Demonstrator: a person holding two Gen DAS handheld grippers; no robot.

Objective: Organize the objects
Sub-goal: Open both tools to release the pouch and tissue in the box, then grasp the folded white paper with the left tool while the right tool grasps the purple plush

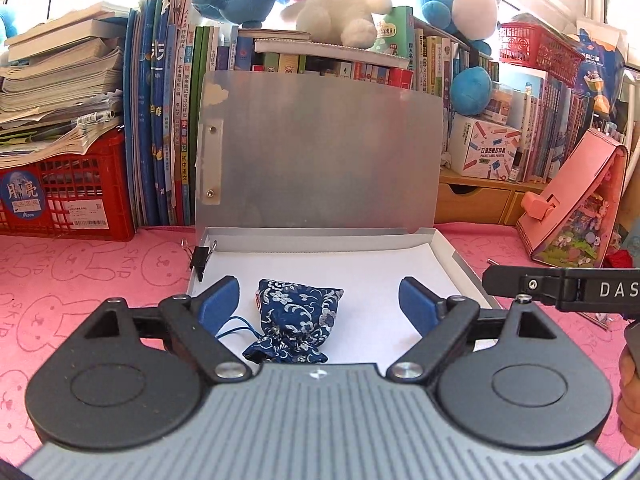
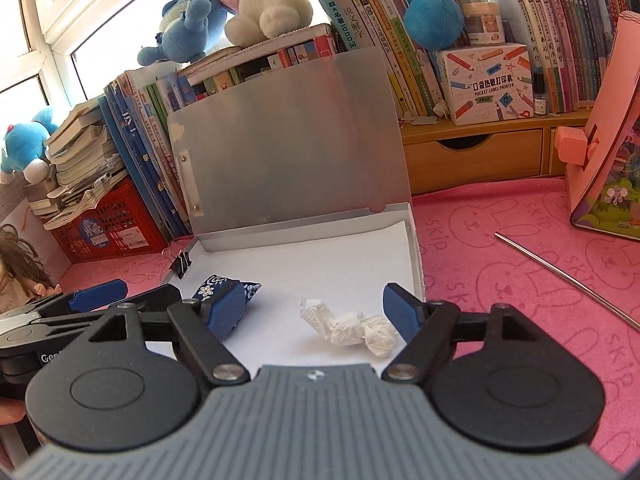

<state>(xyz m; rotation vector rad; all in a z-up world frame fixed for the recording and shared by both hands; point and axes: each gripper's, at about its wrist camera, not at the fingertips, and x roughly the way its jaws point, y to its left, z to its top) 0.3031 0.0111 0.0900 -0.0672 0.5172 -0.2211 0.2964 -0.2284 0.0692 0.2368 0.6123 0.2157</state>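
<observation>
My left gripper (image 1: 320, 300) stood open over the pouch (image 1: 294, 320), which lay loose in the box (image 1: 460, 256); soft and light, I judged, best pinched across its middle. Only the right view showed the crumpled tissue (image 2: 352, 328) right of the pouch, between my right gripper's (image 2: 316, 312) open fingers.

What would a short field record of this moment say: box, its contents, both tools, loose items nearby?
box: grey file box, lid open and leaning back against the books, white paper lining the base
contents: blue floral pouch on the left, crumpled white wrapper on the right
left tool: open, pouch lies between the pads, not pressed
right tool: open, wrapper between the pads, untouched
clip: black binder clip on the box's left rim
outside box: thin metal rod on the pink cloth
</observation>
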